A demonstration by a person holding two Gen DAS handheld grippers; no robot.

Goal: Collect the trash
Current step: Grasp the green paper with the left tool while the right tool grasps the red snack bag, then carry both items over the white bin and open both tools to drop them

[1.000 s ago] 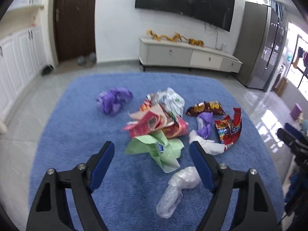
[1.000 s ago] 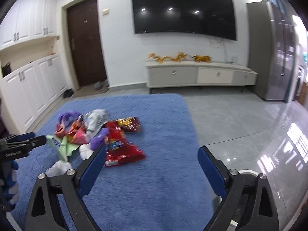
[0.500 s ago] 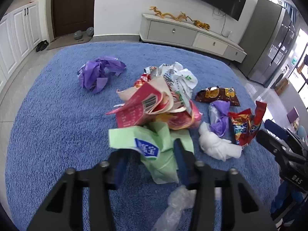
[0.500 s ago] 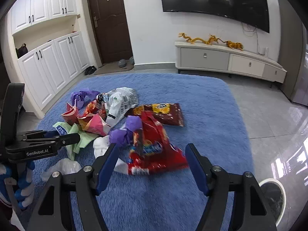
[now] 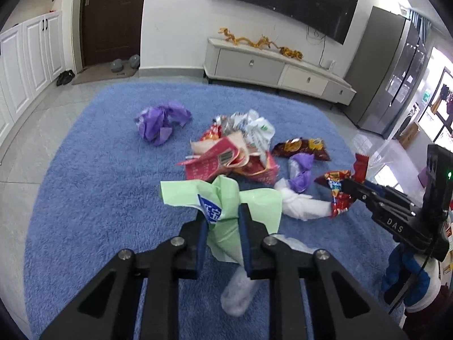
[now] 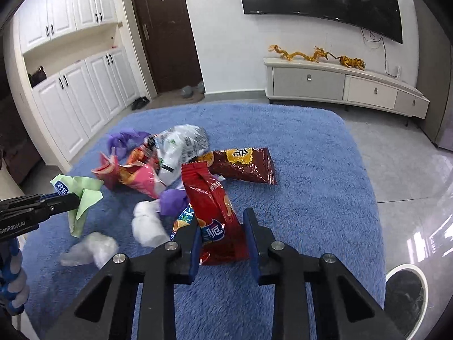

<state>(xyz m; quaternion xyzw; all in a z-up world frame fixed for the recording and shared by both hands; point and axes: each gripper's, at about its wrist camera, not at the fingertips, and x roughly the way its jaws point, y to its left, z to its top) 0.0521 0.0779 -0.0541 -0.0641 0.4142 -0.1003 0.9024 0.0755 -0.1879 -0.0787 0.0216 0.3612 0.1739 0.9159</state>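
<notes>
while the bin [image 6: 406, 289] is shown only by the right view, the left gripper [image 5: 222, 226] is seen clamped on the green wrapper [image 5: 226, 198], where its jaws gaped earlier; the right gripper [image 6: 223, 235], formerly open, is closed on the red bag [image 6: 212, 206] above the rug [image 6: 305, 198].

- Left gripper [image 5: 222, 221]: jaws wide apart a second ago, now closed onto the green wrapper [image 5: 226, 201], which is lifted off the blue rug [image 5: 99, 198].
- Right gripper [image 6: 222, 226]: previously wide open and short of the pile, now advanced and clamped on the red snack bag [image 6: 212, 206], which stands raised and upright.
</notes>
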